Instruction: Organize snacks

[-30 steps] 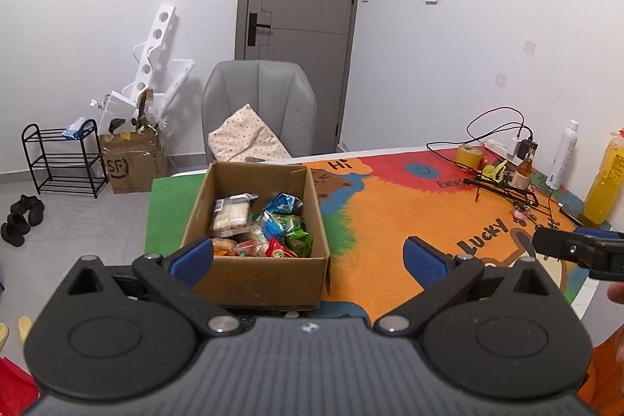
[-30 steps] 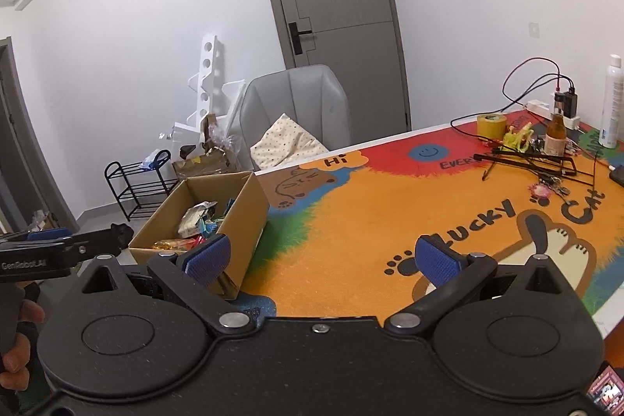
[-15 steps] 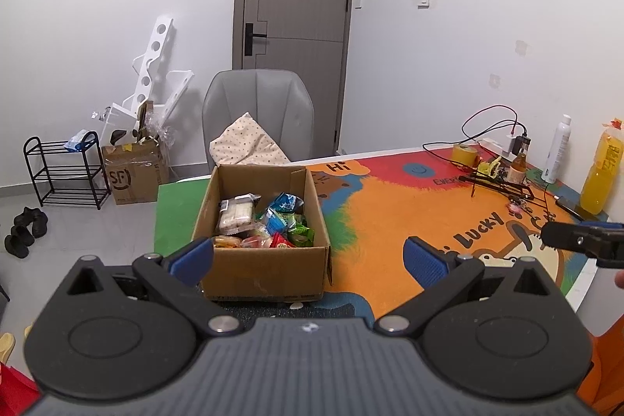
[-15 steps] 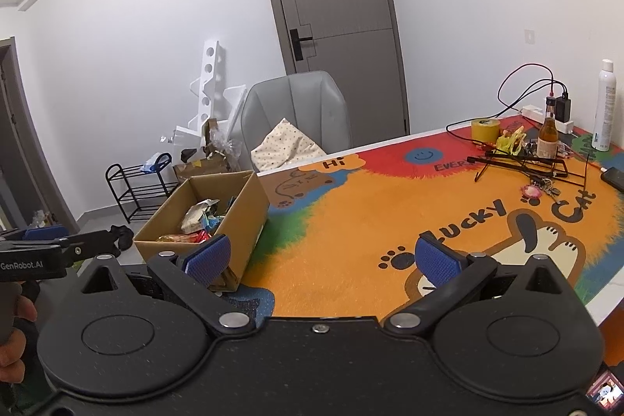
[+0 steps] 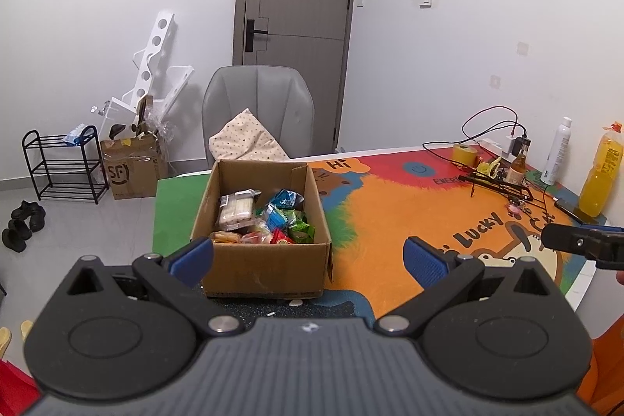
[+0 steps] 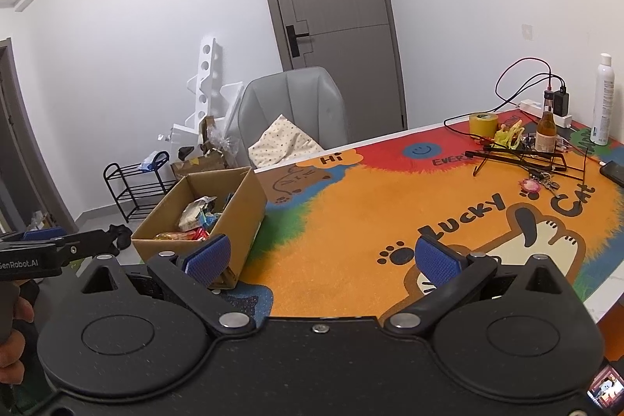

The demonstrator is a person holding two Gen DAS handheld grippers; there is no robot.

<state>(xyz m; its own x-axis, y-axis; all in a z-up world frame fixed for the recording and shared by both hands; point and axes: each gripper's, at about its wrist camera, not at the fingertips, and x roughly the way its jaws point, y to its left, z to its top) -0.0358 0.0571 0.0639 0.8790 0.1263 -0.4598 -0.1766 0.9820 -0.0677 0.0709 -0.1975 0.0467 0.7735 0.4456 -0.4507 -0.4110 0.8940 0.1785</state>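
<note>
An open cardboard box [image 5: 269, 266] stands at the near left of the colourful cat mat [image 5: 394, 213], filled with several wrapped snacks [image 5: 269, 217]. My left gripper [image 5: 308, 258] hovers open just in front of the box, nothing between its blue pads. In the right wrist view the same box [image 6: 241, 205] sits left of centre, and my right gripper [image 6: 323, 258] is open and empty above the mat's near edge. The right gripper's tip also shows at the left wrist view's right edge.
A grey chair [image 5: 257, 112] with a dotted cushion stands behind the table. At the far right lie a tape roll [image 6: 483, 123], cables, a small brown bottle [image 6: 546, 127], a white spray bottle [image 6: 602, 100] and an orange drink bottle [image 5: 602, 174]. A shoe rack [image 5: 62, 162] stands left.
Both grippers have drawn back and risen slightly, so the box and mat look smaller and farther. Both stay open.
</note>
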